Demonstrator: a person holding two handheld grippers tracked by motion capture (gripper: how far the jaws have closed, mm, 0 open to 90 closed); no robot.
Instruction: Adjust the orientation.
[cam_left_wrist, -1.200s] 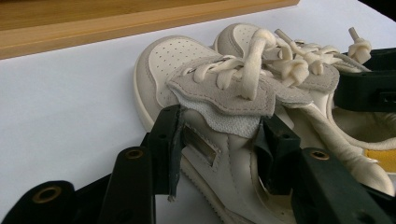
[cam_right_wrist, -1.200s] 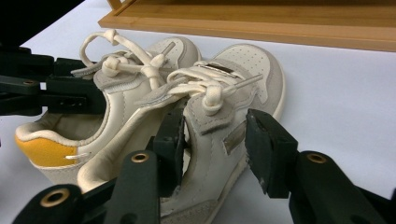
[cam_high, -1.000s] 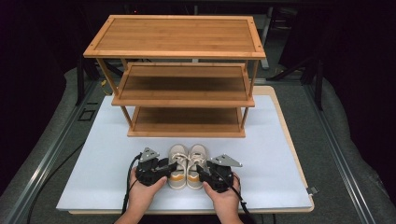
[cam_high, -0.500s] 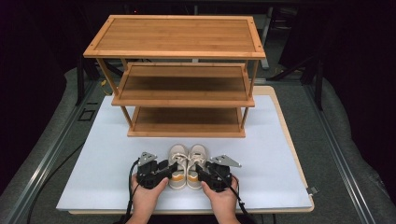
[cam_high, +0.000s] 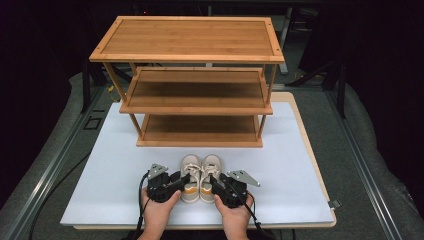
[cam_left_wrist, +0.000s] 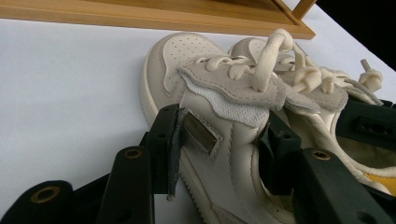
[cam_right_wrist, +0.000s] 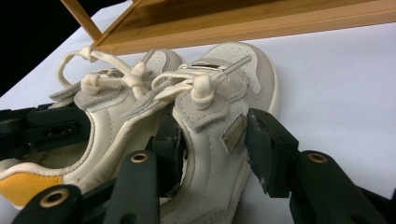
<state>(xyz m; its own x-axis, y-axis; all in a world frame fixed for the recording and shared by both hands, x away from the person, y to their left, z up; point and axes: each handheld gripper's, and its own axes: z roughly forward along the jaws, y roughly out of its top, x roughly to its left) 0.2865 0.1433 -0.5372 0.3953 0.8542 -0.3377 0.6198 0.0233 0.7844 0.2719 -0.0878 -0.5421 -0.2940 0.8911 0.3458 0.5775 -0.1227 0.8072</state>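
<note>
A pair of small cream shoes with beige suede and tied laces stands toes-forward on the white mat, just in front of the wooden rack. My left gripper (cam_high: 182, 180) (cam_left_wrist: 219, 135) has been closing on the left shoe (cam_high: 190, 172) (cam_left_wrist: 205, 74). One pad lies against its outer side by the metal tag, and the other jaw sits past the tongue. My right gripper (cam_high: 214, 181) (cam_right_wrist: 212, 140) has been closing the same way on the right shoe (cam_high: 211, 170) (cam_right_wrist: 224, 93). Its outer pad rests on the shoe's side and its other jaw is inside the opening.
A three-shelf bamboo shoe rack (cam_high: 187, 37) stands at the back of the white mat (cam_high: 100, 170), its shelves bare. The bottom shelf (cam_high: 200, 125) lies a short way ahead of the toes. Dark floor and metal rails flank the table.
Both hands stay at the shoes' heels. The jaws have drawn in closer against the shoes' sides. The shoes have not moved.
</note>
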